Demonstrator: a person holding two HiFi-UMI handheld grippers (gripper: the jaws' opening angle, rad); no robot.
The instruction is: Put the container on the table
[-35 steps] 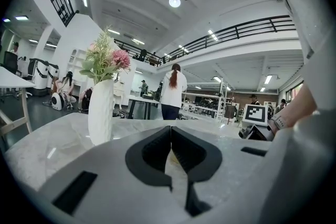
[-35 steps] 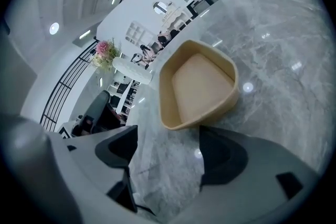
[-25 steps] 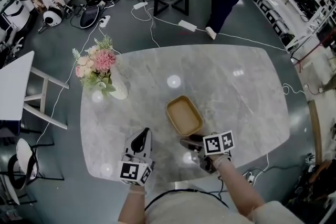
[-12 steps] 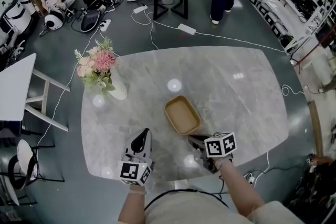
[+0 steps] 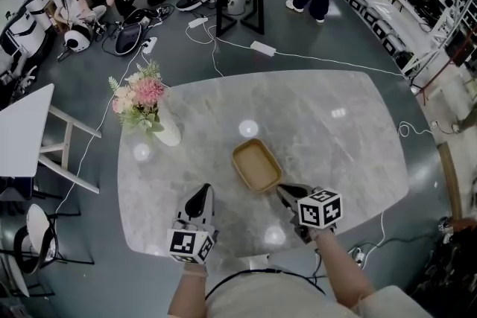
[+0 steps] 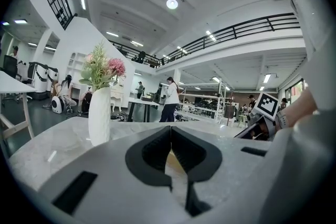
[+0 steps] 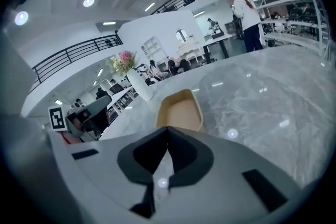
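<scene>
Pointing down at the container (image 5: 256, 164), right tool (image 5: 282, 191) pressed together; left tool (image 5: 202, 192) level, closed too

Glossy marble table (image 5: 339, 153), matt tan container (image 5: 256, 165)

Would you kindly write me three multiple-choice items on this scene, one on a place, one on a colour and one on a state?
1. Where is the container?
A. on the floor
B. on the table
C. on a shelf

2. What colour is the container?
A. tan
B. blue
C. black

3. How do the right gripper's jaws stand?
A. wide apart
B. shut on the container
C. shut, nothing between them

Answers:
1 B: the head view shows it resting on the marble top.
2 A: it looks tan in both the head view and the right gripper view.
3 C: the right gripper view shows the jaws meeting, with the container lying beyond them.
</scene>
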